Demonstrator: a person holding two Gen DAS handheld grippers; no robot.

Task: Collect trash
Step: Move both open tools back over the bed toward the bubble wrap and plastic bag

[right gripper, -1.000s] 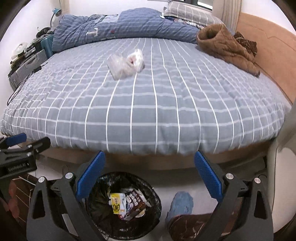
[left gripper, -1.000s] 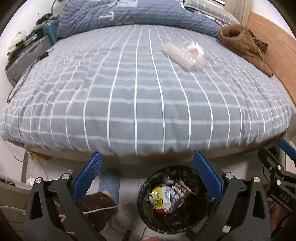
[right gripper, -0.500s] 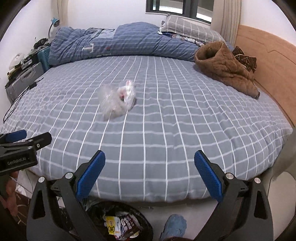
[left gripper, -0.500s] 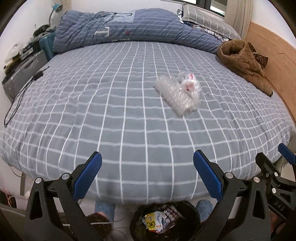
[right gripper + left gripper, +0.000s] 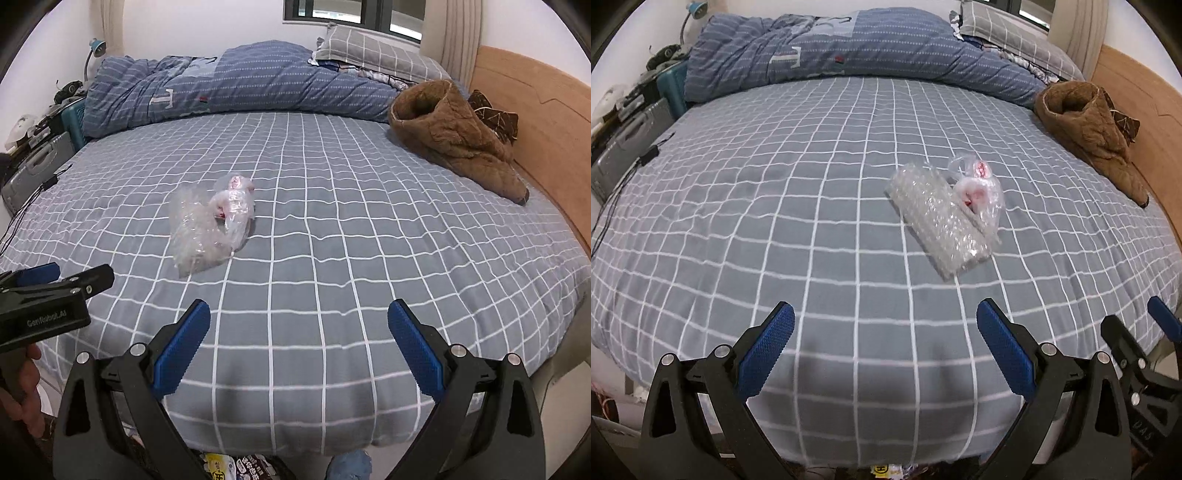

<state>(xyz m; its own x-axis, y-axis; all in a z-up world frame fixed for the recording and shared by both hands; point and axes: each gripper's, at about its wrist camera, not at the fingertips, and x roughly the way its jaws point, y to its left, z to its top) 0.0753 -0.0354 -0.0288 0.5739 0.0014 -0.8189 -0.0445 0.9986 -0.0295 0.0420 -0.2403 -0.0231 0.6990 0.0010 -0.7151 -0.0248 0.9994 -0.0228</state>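
Observation:
A clear bubble-wrap piece (image 5: 938,218) lies on the grey checked bed (image 5: 775,221), with a crumpled clear plastic bag (image 5: 977,192) holding something pink against its right side. Both show in the right wrist view, the bubble wrap (image 5: 195,232) and the bag (image 5: 234,206). My left gripper (image 5: 884,349) is open and empty above the bed's near edge, short of the trash. My right gripper (image 5: 299,347) is open and empty, to the right of the trash. A sliver of the trash bin's contents (image 5: 236,467) shows at the bottom edge.
A rolled blue duvet (image 5: 831,51) and a grey pillow (image 5: 373,48) lie at the far side. A brown fleece garment (image 5: 450,136) lies at the right by the wooden headboard (image 5: 535,122). Cases and a cable (image 5: 620,147) sit left of the bed.
Both grippers have risen and come forward from over the floor bin to over the bed. The bin has slid almost out of view. The trash on the bed looks nearer.

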